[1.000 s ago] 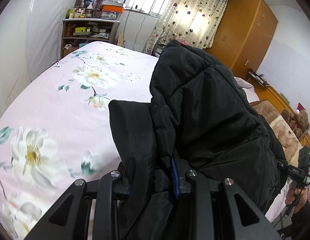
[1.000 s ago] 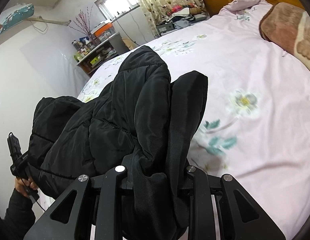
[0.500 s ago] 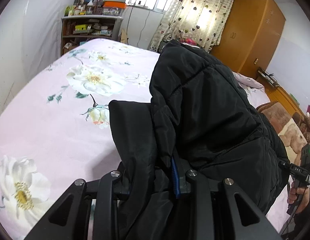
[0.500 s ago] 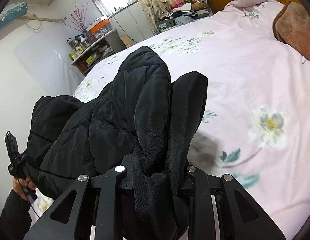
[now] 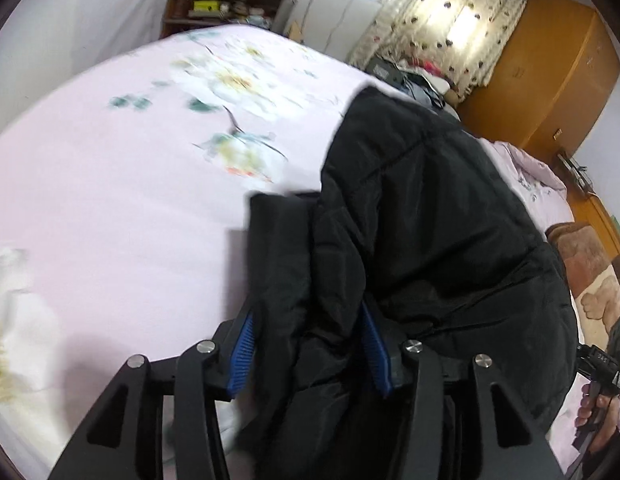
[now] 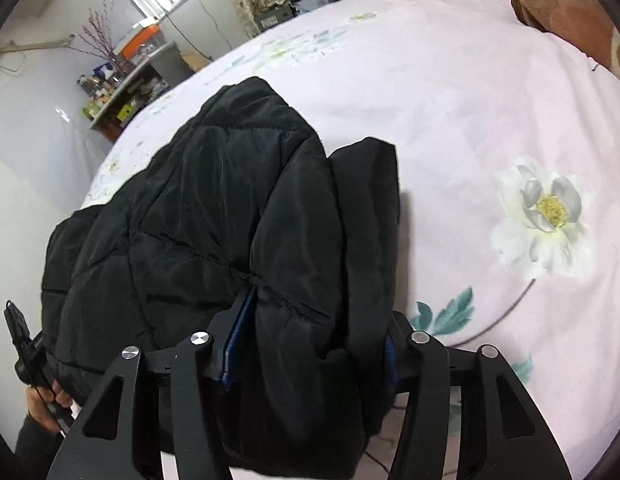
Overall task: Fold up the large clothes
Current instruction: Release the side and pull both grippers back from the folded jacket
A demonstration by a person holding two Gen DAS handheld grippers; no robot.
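A black padded jacket (image 5: 429, 220) lies bunched on the pink flowered bed sheet (image 5: 110, 200). In the left wrist view my left gripper (image 5: 306, 320) has its jaws opening. A fold of the jacket and its flat black strip still sit between the blue pads (image 5: 242, 352), loosely. In the right wrist view the jacket (image 6: 198, 220) spreads to the left over the sheet (image 6: 469, 100). My right gripper (image 6: 317, 312) is opening too, with a thick puffy fold filling the gap between its fingers.
A cluttered shelf (image 5: 226, 4), spotted curtains (image 5: 449, 28) and a wooden wardrobe (image 5: 541, 80) stand beyond the bed. A brown blanket (image 6: 569, 12) lies at the bed's head. A person's hand (image 6: 42, 404) shows at the left edge, low.
Both grippers have sunk toward the bed with the jacket. Their jaws have widened from a tight pinch, so the blue pads now show beside the fabric.
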